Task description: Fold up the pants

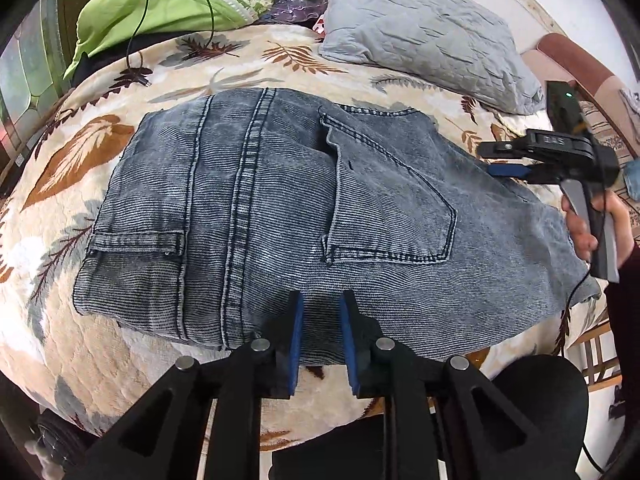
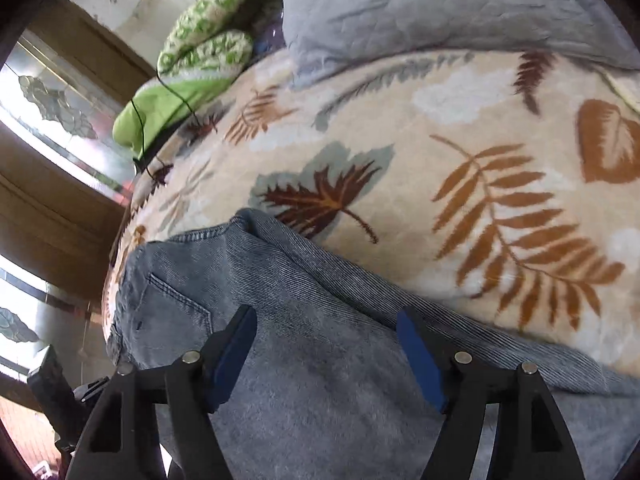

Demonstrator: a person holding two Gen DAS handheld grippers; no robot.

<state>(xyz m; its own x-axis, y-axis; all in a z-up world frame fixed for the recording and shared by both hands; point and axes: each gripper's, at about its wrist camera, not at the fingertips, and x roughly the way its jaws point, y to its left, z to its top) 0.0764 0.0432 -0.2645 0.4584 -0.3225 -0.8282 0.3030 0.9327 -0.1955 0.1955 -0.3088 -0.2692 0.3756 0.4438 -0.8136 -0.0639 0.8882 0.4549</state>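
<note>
Left wrist view: left gripper point(image 1: 322, 300) sits low over the near edge of the pants point(image 1: 280, 208), jaws narrowly parted with denim showing in the gap; pads do not look pressed on cloth, so nothing pinched as far as I can tell. Right gripper point(image 1: 500, 160) is at the right end of the pants, held by a hand point(image 1: 588, 224), blue pads just over the cloth. Right wrist view: right gripper point(image 2: 326, 334) jaws spread wide, empty, hovering over the denim, slightly blurred.

Pants lie on the bed point(image 1: 120, 360), on a leaf-print blanket, already folded into a compact stack, back pocket point(image 1: 384, 200) up, hem showing on the left. Grey pillow point(image 1: 420, 28) sits behind, green cloth point(image 1: 160, 12) with a black cable point(image 1: 140, 24) at the far left.

Judgement: fold looks mostly done; either a last fold or a smoothing is left.

Risks:
- Either gripper nipping only the top layer: lifting would peel the stack open.
- Right gripper catching the right edge, which looks loose and uneven: fold goes skewed.
- Thick layered denim slipping from the pads mid-lift.
- Soft blanket drags, so a sideways pull could bunch the bottom layer.
</note>
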